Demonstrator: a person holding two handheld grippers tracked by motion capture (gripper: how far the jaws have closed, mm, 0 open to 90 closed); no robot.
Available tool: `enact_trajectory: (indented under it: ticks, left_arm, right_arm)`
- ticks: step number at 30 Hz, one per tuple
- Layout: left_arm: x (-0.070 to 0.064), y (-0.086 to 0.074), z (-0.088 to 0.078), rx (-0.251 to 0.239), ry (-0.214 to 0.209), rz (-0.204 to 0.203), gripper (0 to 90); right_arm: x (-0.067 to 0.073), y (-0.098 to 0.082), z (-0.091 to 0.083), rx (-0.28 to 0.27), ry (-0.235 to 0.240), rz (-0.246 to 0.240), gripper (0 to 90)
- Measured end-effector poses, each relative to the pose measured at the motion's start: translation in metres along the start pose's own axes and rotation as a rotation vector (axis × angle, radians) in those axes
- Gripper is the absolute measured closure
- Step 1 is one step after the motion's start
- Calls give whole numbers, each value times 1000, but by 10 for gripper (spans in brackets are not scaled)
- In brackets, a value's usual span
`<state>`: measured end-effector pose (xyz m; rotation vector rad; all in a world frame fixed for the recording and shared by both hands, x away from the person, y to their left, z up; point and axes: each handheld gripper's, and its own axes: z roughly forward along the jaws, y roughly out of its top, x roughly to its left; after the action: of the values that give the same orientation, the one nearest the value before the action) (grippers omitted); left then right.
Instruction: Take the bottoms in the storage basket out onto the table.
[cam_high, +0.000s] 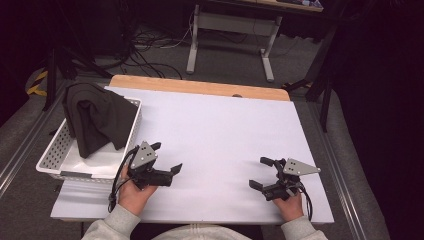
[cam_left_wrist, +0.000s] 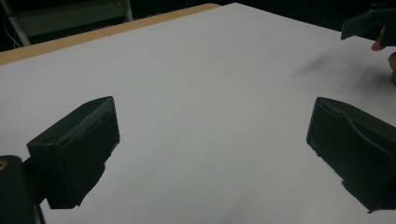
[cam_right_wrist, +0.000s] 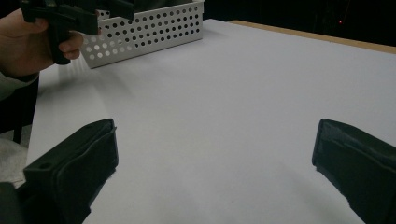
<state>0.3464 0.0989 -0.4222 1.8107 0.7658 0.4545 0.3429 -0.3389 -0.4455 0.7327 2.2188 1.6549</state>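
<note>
Standing here by the desk (cam_high: 220, 125), both hand-held grippers are low over its white top with nothing in them. The left hand-held gripper (cam_high: 167, 157) sits just beside the near right corner of the white perforated basket (cam_high: 52, 150), its jaws spread wide and pointing toward the middle of the desk. From its own view you can see bare white surface between the two black jaws. The right hand-held gripper (cam_high: 261, 173) is well apart from it, over by the desk's near right side, jaws also gaping wide and aimed left, again with just plain desk between them. The nearest thing to either is that basket on the left edge, with a dark grey cloth (cam_high: 95, 117) bunched up in its far end and draped over its rim. The near half of the basket looks bare.
</note>
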Motion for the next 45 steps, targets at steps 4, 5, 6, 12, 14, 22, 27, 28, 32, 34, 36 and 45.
enact_trajectory:
  ticks: [4,5,6,12,14,22,27,28,32,34,36,45]
  left_arm:
    - [1,5,-4,-7,1,2,33]
    - [1,6,-5,-8,2,7,32]
    - [1,6,-5,-8,0,8,32]
    - [-1,12,-9,-9,-4,32,31]
    - [-1,14,-9,-6,-9,36,31]
    - [1,23,-14,9,0,63,25]
    - [2,26,-17,15,-4,68,24]
    - [3,27,-18,12,-5,69,24]
    - [5,31,-21,10,-3,66,23]
    - [7,33,-24,6,0,63,24]
    - [9,35,-26,5,5,60,23]
    - [18,41,-34,6,29,53,23]
  right_arm:
    - [0,0,0,1,2,0,9]
    - [0,0,0,4,3,0,9]
    - [0,0,0,4,3,0,9]
    - [0,0,1,5,4,0,9]
    - [0,0,1,5,5,0,9]
    - [0,0,1,4,5,2,9]
    - [0,0,1,6,3,0,9]
    - [0,0,1,7,3,1,9]
    - [0,-1,1,6,2,3,9]
    - [0,-1,1,6,2,3,9]
    - [0,-1,1,7,2,4,9]
    - [0,-1,1,11,4,3,9]
